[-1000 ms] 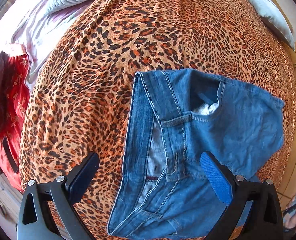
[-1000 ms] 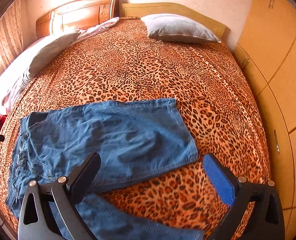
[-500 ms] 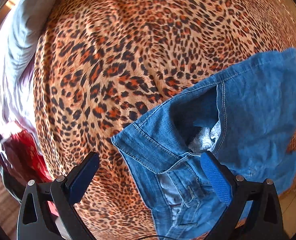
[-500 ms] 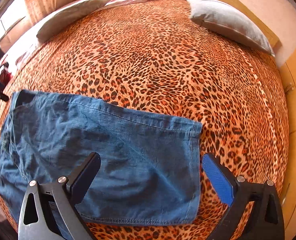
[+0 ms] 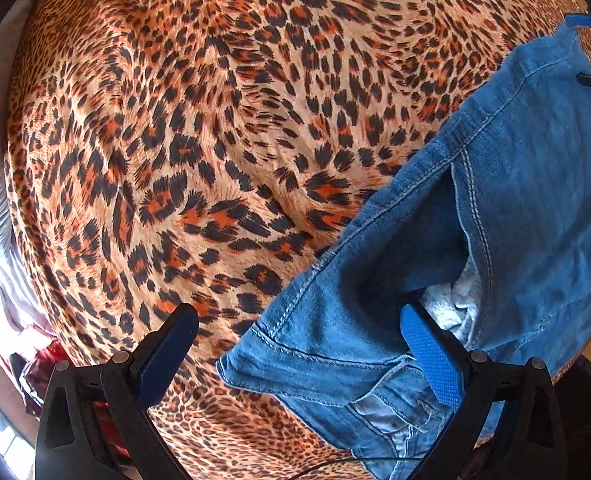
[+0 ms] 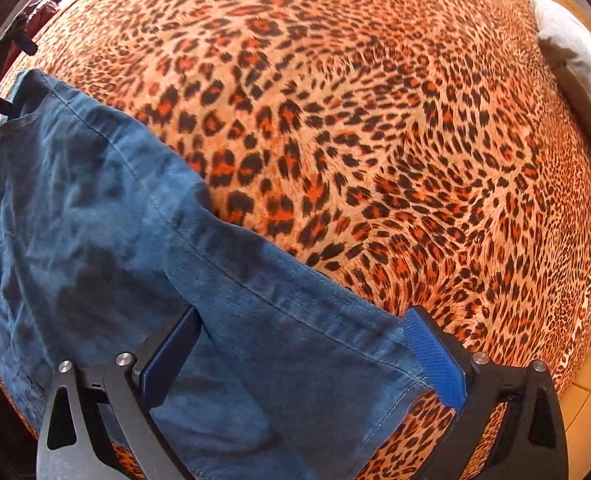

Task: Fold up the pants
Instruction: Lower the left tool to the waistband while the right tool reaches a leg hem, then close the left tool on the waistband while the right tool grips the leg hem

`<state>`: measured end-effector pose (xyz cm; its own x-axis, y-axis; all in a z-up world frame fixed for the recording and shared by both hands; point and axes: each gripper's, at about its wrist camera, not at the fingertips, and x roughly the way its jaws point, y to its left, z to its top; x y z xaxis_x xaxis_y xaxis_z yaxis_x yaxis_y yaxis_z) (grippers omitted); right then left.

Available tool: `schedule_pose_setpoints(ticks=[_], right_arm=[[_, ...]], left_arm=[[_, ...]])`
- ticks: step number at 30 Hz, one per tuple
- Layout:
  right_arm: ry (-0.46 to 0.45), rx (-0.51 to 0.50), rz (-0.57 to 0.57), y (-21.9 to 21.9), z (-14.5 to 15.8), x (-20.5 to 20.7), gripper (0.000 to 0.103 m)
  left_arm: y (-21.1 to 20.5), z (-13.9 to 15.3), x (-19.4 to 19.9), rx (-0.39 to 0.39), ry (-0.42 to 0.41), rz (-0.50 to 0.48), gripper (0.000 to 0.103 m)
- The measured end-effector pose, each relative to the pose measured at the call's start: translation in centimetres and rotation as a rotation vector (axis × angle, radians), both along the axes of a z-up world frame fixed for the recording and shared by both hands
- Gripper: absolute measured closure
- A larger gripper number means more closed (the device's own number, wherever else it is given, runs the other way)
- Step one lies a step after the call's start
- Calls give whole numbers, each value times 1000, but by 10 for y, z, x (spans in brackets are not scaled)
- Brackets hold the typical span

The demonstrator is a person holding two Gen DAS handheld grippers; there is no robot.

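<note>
**Both grippers spread over the jeans on the bed**

Left gripper [image 5: 295, 344]: jaws wide apart, grasping nothing. The blue jeans [image 5: 515, 208] lie flat on the leopard-print bedspread [image 5: 215, 140]; their waistband corner sits between the fingers, with the right finger over the pocket opening showing white lining [image 5: 455, 304].

Right gripper [image 6: 301, 354]: jaws likewise apart, empty. The leg hem runs between its fingers, denim spreading away to the left; bare bedspread ahead, white pillow [image 6: 567, 44] far right.

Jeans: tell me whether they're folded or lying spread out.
Spread out, apparently unfolded: the jeans lie flat on the leopard-print bedspread, waistband corner toward the left hand-held gripper, leg hem at the right hand-held gripper.
</note>
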<state>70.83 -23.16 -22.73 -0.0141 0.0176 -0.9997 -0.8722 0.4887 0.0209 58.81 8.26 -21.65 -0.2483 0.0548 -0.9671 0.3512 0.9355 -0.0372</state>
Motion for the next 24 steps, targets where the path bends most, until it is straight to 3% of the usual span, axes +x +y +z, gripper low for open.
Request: schedule_pose_setpoints(ticks=[3,9,11,12,14,15,17,18,19,21,24], right_arm=[[40,-24,-2,-3,-18,-1,2],[70,25,-37,-12,-22,-2,1],[72,28,-42,-15,-21,-3,2],[72,29,-34,-16,-20,-5,7],[75,37,-14,-16,-15,-10,19],[75,33,-5,-14,-10,-12,30],[62,22,21,-14,-1,-22,55],[65,16,26,-16,3,-27,79],[65,3,36,-17,6,-32,92],[15,-31,62,-22,13,-44,99],[-32,-16,42,-36,32,-57,99]], left_arm=[[3,-22,2,15,34,-15,1],[-1,-44,-3,45,28,-62,1],[-7,-45,-14,43,9,-89,9],[-10,-45,-19,39,2,-107,14],[-14,-42,-27,25,-13,-140,41],[-16,-41,-30,24,-19,-152,47],[-19,-41,-36,19,-20,-152,79],[-21,-41,-39,35,-37,-158,81],[-24,-41,-42,58,-54,-168,83],[-31,-41,-50,104,-94,-204,84],[-49,-41,-67,163,-164,-246,86]])
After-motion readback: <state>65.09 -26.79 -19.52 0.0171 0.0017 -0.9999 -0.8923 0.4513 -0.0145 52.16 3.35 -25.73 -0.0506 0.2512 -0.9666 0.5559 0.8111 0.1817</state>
